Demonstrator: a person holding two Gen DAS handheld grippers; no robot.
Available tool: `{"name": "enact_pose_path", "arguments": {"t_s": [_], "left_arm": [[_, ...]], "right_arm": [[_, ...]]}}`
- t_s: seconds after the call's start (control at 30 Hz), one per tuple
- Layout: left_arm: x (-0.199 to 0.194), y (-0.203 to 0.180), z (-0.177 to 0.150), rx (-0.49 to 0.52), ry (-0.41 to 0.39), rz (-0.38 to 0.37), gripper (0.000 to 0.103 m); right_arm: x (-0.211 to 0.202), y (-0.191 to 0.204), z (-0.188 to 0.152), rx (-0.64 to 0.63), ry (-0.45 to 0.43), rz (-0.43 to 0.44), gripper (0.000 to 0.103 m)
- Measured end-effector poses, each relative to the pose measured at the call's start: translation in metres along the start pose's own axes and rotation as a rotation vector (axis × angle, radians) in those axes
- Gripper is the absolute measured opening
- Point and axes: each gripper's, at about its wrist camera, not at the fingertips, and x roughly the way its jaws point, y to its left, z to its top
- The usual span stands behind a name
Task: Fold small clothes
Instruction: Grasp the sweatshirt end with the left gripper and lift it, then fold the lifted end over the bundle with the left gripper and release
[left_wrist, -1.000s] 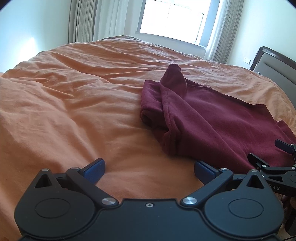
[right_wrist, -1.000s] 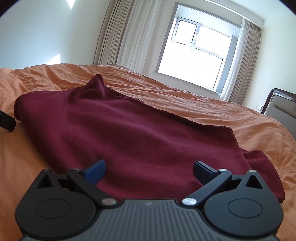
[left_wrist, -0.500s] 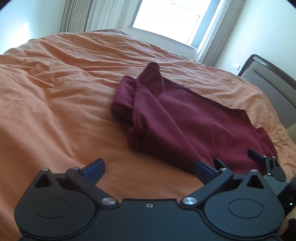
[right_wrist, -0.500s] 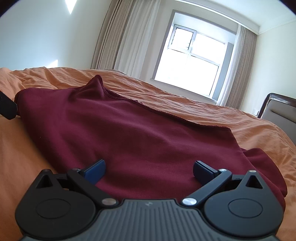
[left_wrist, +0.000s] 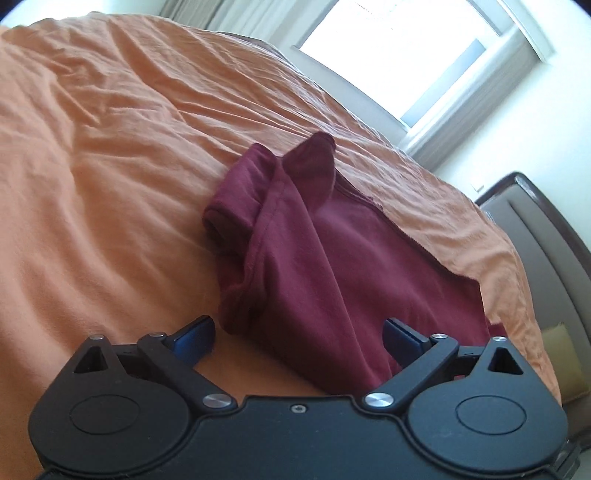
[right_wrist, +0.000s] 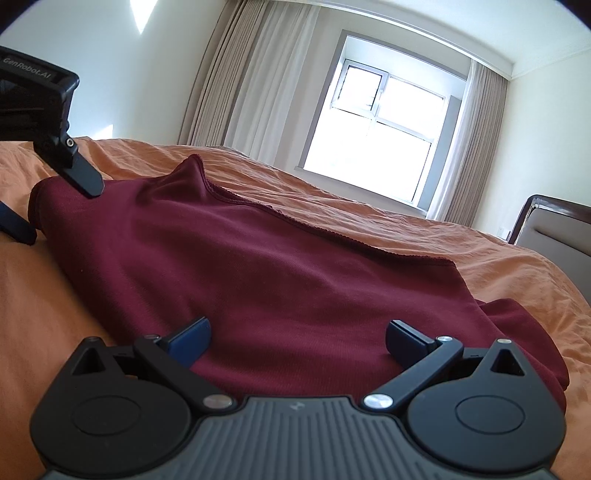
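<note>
A soft dark red shirt (left_wrist: 325, 266) lies bunched and wrinkly on the bed (left_wrist: 103, 177), which has a crinkled orange cover with lots of bare room to the left. The left gripper (left_wrist: 298, 334) has its blue fingers (left_wrist: 195, 334) spread wide and empty over the shirt's near hem, and the right gripper (right_wrist: 297, 334) is spread wide and empty over the flat middle of the shirt. Only the right view shows the whole window (right_wrist: 376, 129) and curtains (right_wrist: 251, 81), while the left view shows the rolled-up sleeve (left_wrist: 236, 206) at the shirt's left edge.
</note>
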Motion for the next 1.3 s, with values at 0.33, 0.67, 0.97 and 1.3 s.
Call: {"name": "enact_pose_path", "arguments": {"t_s": [0.33,0.67,0.97,1.3], "left_arm": [[-0.001,0.023,0.008,-0.215,-0.053,0.007,0.034],[-0.006,0.012,0.009,-0.159,-0.089,0.029,0.026],[-0.013,-0.052,0.026,0.093,-0.172,0.009,0.017],[0.007,-0.241,-0.011,0.657,-0.140,-0.247,0.015]], "right_arm": [[0.002,-0.002,0.001,0.011,0.012,0.011,0.103],[-0.029,-0.036,0.021,0.071,0.004,0.071,0.103],[-0.091,-0.090,0.004,0.129,0.005,-0.045,0.103],[-0.146,-0.162,-0.034,0.324,0.029,-0.269,0.103]]}}
